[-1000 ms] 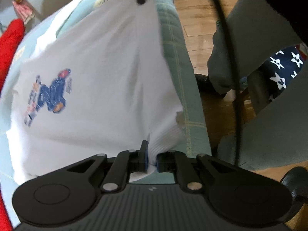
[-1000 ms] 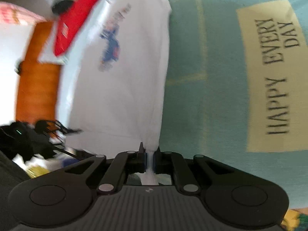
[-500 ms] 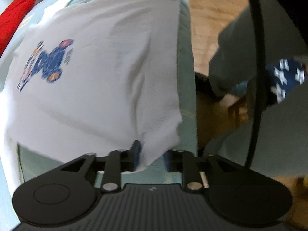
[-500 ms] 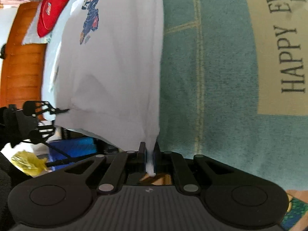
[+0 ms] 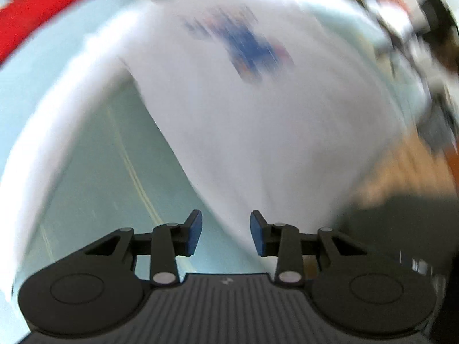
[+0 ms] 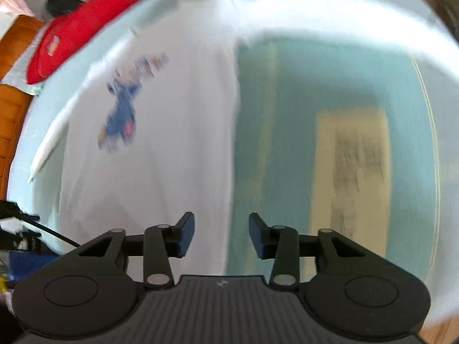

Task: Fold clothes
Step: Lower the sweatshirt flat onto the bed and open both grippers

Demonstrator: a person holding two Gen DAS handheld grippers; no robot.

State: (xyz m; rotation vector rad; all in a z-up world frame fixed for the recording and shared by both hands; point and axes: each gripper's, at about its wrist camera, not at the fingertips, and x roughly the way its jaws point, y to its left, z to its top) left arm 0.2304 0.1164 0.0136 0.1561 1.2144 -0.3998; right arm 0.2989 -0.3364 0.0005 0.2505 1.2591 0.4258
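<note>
Broadly, your stock at this moment, largest item first.

Blanket [image 6: 287, 132]: pale green, spread flat as your folding surface; a cream patch [image 6: 352, 177] with dark lettering, too blurred to read, lies to the right of the shirt in the right wrist view.

Shirt [image 6: 172, 157]: white, blue printed figure face up, lying on the blanket. One long side edge runs straight in the right view, which suggests that a first side fold is laid; the smear hides sleeves and hem, so you cannot confirm it. Judged from here, the remaining folds across the length are yours to do, and the garment is early to midway through.

Red cloth [image 6: 86, 25]: along the far edge of the blanket, well apart from the shirt; likely next in the queue, not in your way.

Wooden floor [image 5: 401, 169]: beside the blanket edge in the left view, with dark clutter beyond, blurred past naming. The shirt's near corner sits close to that edge, so watch for it sliding off.

Left gripper [image 5: 225, 236]: jaws have just been opening; they stand moderately apart, the shirt's edge showing between them but no pad pressing on it.

Right gripper [image 6: 221, 235]: jaws likewise just opened, middling gap, shirt edge below, nothing held.
</note>
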